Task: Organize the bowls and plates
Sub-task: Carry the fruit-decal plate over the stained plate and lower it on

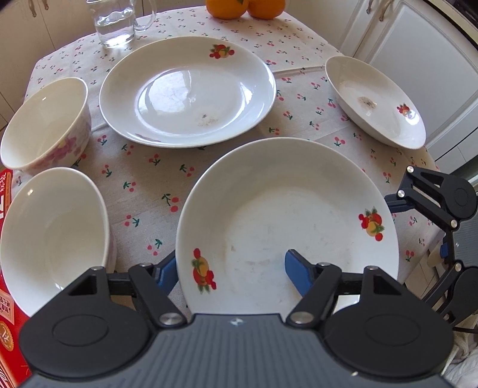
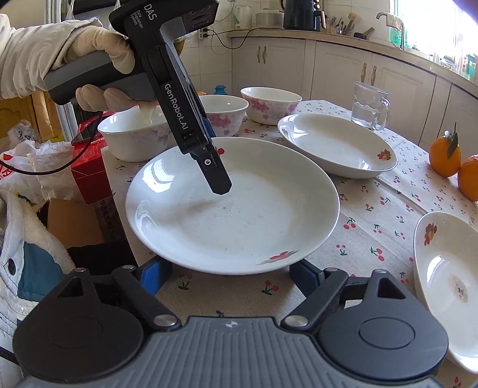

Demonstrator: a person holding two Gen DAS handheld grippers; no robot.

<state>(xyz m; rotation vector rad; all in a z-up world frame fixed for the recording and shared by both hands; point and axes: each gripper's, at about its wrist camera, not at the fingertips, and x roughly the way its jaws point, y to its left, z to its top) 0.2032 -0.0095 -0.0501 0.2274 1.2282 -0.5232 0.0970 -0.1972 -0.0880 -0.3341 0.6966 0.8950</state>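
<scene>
A white deep plate (image 1: 286, 215) with fruit prints lies nearest on the cherry-print tablecloth (image 1: 143, 191). My left gripper (image 1: 233, 274) is shut on its rim, one blue pad inside the plate and the other outside it. The right wrist view shows the same plate (image 2: 239, 221), with a gloved hand (image 2: 98, 59) bringing the left gripper (image 2: 216, 158) down on its far rim. My right gripper (image 2: 231, 271) is open, its two fingers spread low under the plate's near rim. In the left wrist view the right gripper (image 1: 418, 226) sits at the plate's right edge.
A large plate (image 1: 188, 92) lies behind and another deep plate (image 1: 373, 101) at the right table edge. Two flowered bowls (image 1: 44, 125) (image 1: 50, 232) stand left by a red box (image 1: 6, 268). A glass mug (image 1: 116, 24) and oranges (image 1: 245, 9) are at the back.
</scene>
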